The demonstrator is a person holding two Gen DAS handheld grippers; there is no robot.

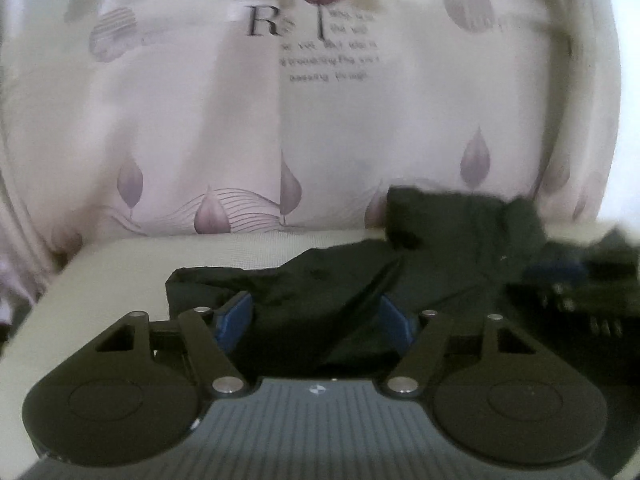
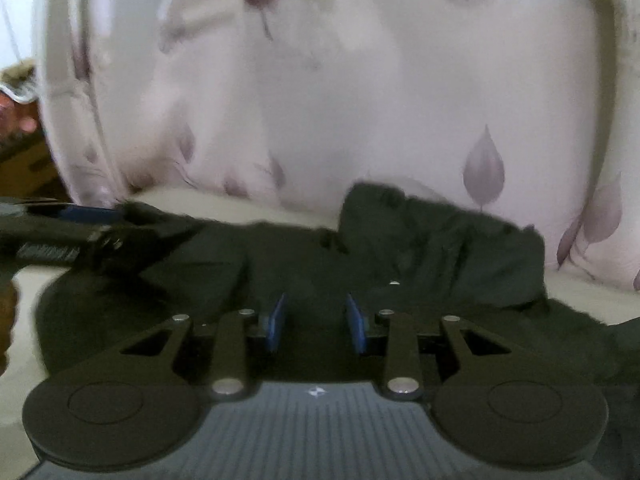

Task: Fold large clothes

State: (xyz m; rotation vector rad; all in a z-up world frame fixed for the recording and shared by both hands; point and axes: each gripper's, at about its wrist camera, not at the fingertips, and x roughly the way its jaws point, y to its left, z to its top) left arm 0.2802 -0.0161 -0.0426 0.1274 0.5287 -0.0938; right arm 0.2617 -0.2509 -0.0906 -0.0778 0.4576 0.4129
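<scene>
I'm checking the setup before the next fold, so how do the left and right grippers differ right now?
The left gripper has its jaws spread wide; the right gripper has them closer together, though still open. The left one sits at the garment's edge, with bare bed beside it; the right one sits over the garment's middle, dark cloth on both sides. Both have blue pads, hover low over the garment, and neither visibly grips it.

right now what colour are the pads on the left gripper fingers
Blue pads on the black left gripper, clearest in the left wrist view, straddling the dark garment.
</scene>
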